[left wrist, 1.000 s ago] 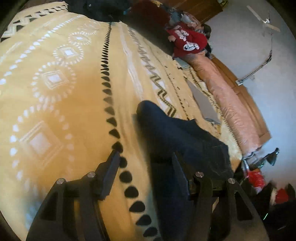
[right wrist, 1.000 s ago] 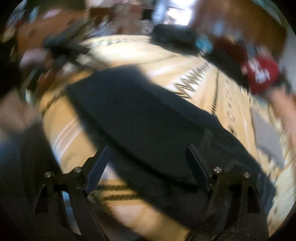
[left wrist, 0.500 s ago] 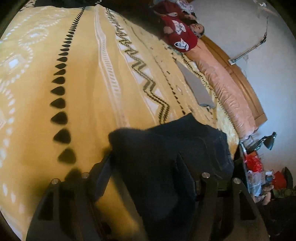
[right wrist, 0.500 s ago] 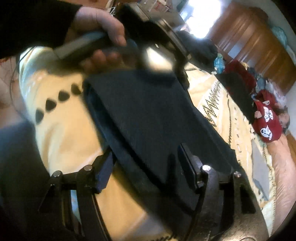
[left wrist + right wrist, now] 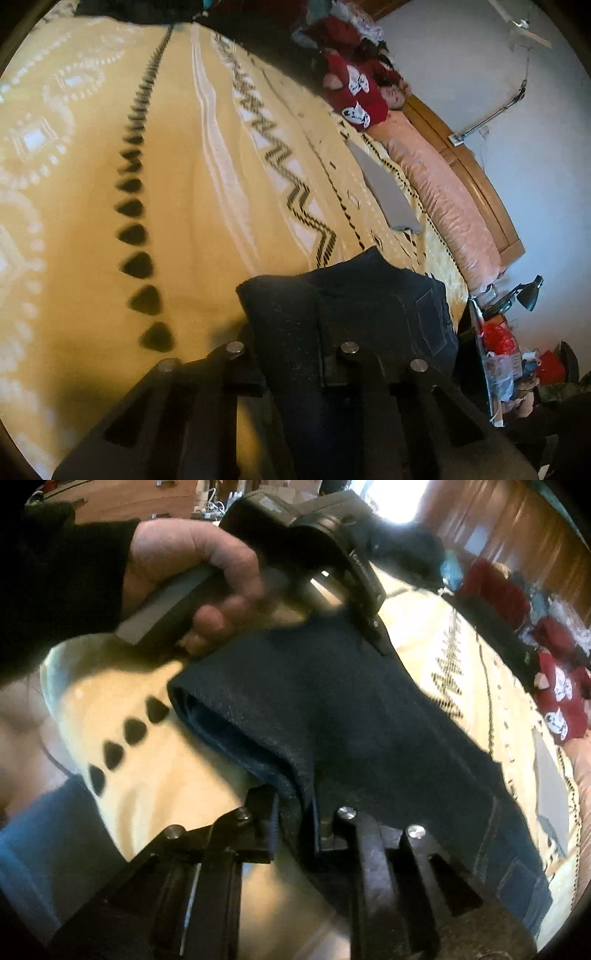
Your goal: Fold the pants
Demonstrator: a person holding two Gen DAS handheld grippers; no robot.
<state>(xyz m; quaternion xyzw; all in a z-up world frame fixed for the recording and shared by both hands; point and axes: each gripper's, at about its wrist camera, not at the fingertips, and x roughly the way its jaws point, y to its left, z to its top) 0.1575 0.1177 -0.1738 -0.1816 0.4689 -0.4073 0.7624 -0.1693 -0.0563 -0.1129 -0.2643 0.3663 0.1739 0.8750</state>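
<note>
Pants [image 5: 354,310], dark, on bed [image 5: 207,206]: I am closing left hand-held gripper [image 5: 291,369] on one edge; right hand-held gripper [image 5: 295,812] is clamping the other. I am lifting both evenly, keeping layers aligned.

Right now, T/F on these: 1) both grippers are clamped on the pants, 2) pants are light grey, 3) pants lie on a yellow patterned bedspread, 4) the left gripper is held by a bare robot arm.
1) True for the right gripper, shut on the pants; the left gripper has the cloth between its jaws, which are closing.
2) False: dark navy.
3) True: yellow bedspread.
4) False: a hand holds it.
</note>
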